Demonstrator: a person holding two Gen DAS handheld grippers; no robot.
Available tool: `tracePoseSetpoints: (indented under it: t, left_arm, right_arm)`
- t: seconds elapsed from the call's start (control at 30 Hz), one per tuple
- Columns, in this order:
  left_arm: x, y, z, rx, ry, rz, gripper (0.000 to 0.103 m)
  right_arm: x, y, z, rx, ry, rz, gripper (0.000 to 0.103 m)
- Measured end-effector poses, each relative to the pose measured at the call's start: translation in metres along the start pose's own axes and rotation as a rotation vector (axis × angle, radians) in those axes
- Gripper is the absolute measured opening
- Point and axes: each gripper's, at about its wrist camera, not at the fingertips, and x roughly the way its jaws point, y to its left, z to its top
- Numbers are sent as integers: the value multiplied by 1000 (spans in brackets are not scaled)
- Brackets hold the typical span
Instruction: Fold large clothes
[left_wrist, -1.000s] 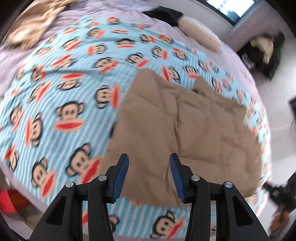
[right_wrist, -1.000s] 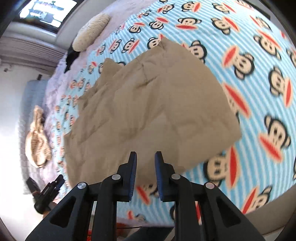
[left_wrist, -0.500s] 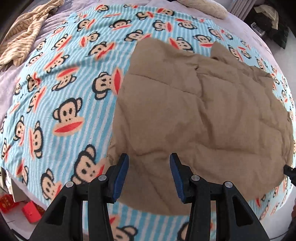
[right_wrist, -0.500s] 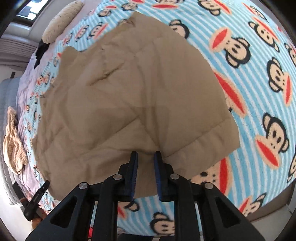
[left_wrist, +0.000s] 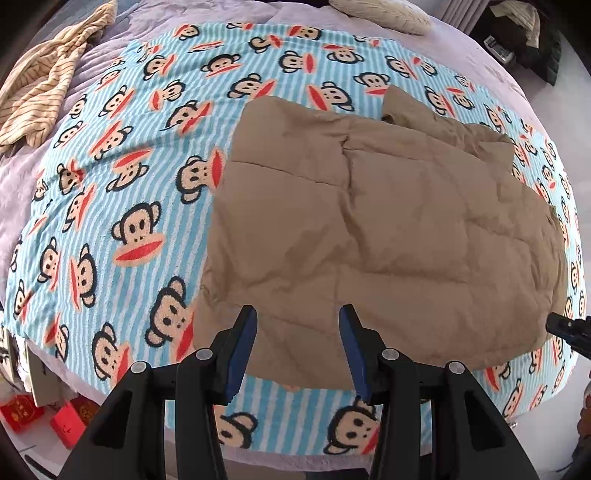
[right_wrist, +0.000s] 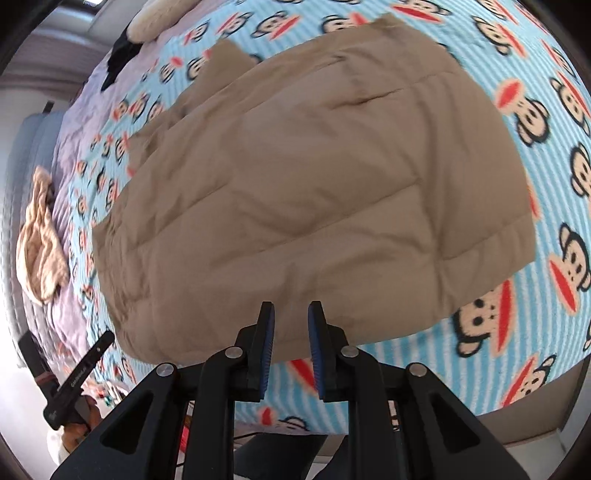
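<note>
A tan quilted garment (left_wrist: 388, 229) lies spread flat on a bed under a blue striped monkey-print blanket (left_wrist: 122, 192). My left gripper (left_wrist: 297, 317) hovers open over the garment's near hem, with nothing between its blue pads. In the right wrist view the same garment (right_wrist: 314, 184) fills the middle. My right gripper (right_wrist: 291, 310) hangs above its near edge; its jaws are opening from a narrow gap and no cloth is between them. Each gripper shows at the edge of the other's view: the right gripper (left_wrist: 570, 332), the left gripper (right_wrist: 77, 376).
A striped beige cloth (left_wrist: 48, 85) lies crumpled at the bed's far left corner, and a cream pillow (left_wrist: 380, 14) at the head. Red packets (left_wrist: 22, 411) sit on the floor beside the bed. A dark pile (left_wrist: 524, 33) stands beyond the bed.
Both grippers have swung over the bed and tipped downward, so the tan garment now fills more of each view. The right jaws stand slightly wider than half a second ago.
</note>
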Motion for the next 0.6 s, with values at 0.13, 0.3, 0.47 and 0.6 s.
tracePoseSetpoints:
  t: [0.13, 0.3, 0.47, 0.6]
  left_arm:
    - [-2, -4, -1, 18, 2, 1, 48]
    - [-10, -8, 1, 37, -30, 15, 85]
    - [-11, -11, 3, 50, -26, 11, 85]
    - [-11, -11, 3, 48, -29, 5, 85]
  right_arm:
    - [0, 16, -5, -38, 0, -2, 33]
    - [1, 27, -7, -65, 7, -4, 33]
    - [2, 29, -7, -64, 11, -6, 35]
    - [4, 33, -10, -72, 10, -11, 40]
